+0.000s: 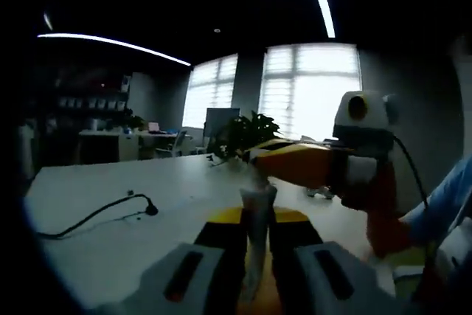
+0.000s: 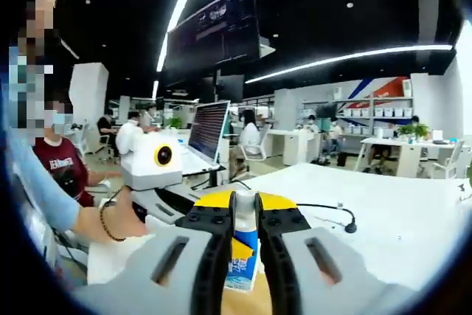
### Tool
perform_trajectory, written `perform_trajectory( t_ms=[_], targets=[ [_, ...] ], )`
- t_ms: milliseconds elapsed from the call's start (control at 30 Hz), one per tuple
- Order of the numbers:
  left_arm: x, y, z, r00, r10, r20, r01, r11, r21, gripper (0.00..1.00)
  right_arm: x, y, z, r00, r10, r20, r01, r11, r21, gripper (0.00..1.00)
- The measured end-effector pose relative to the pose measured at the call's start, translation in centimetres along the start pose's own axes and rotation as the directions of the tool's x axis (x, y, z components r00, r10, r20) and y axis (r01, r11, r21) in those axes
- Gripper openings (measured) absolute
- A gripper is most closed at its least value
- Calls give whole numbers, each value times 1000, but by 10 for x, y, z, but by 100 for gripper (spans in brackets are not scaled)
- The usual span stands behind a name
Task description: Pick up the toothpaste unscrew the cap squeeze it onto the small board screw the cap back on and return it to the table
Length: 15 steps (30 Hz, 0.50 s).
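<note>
The toothpaste tube (image 1: 257, 235) stands upright between the jaws of my left gripper (image 1: 258, 219), which is shut on its body. In the left gripper view my orange right gripper (image 1: 256, 161) comes in from the right, and its tips meet the tube's top end. In the right gripper view the blue and white tube (image 2: 242, 265) shows through the narrow gap of my right gripper (image 2: 244, 204), whose jaws are drawn close together over the cap end. The cap itself is hidden between them. A hand (image 2: 110, 220) holds the left gripper beside the tube.
A black cable (image 1: 96, 216) lies across the white table (image 1: 177, 182). It also shows in the right gripper view as the cable (image 2: 324, 212). A potted plant (image 1: 247, 135) stands at the table's far edge. An open laptop (image 2: 206, 135) sits behind the grippers, and seated people are beyond it.
</note>
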<state>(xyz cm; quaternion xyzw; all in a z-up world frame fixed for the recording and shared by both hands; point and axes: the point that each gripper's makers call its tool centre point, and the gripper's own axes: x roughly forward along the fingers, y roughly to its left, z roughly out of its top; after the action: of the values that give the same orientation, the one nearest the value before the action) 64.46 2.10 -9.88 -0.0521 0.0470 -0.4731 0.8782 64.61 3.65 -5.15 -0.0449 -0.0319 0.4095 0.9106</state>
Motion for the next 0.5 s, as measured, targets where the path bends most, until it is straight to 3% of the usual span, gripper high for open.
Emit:
perform_trajectory(
  t_ms=[133, 267, 333, 367, 400, 467, 500],
  targets=[
    [1, 7, -2, 999, 34, -6, -34, 999, 1, 10, 1, -6, -6, 998, -66, 15, 65, 997, 49, 11],
    [1, 11, -1, 999, 37, -12, -37, 999, -4, 10, 1, -6, -7, 997, -66, 28, 64, 996, 58, 12],
    [-1, 4, 9, 999, -21, 44, 22, 1000, -8, 10, -1, 3, 4, 998, 35, 58, -37, 999, 40, 15],
    [-3, 2, 15, 996, -49, 71, 49, 999, 12, 10, -5, 10, 14, 991, 95, 95, -105, 990, 96, 20],
    [-6, -1, 15, 996, -77, 53, 77, 997, 5, 10, -12, 13, 27, 982, 131, 136, -155, 971, 182, 29],
    [-9, -7, 23, 988, -141, 61, 140, 990, 14, 10, -21, 5, 41, 975, 146, 165, -168, 977, 131, 34],
    [-11, -10, 24, 985, -165, 58, 164, 986, 16, 10, -26, -2, 50, 969, 145, 201, -171, 978, 121, 31]
  ],
)
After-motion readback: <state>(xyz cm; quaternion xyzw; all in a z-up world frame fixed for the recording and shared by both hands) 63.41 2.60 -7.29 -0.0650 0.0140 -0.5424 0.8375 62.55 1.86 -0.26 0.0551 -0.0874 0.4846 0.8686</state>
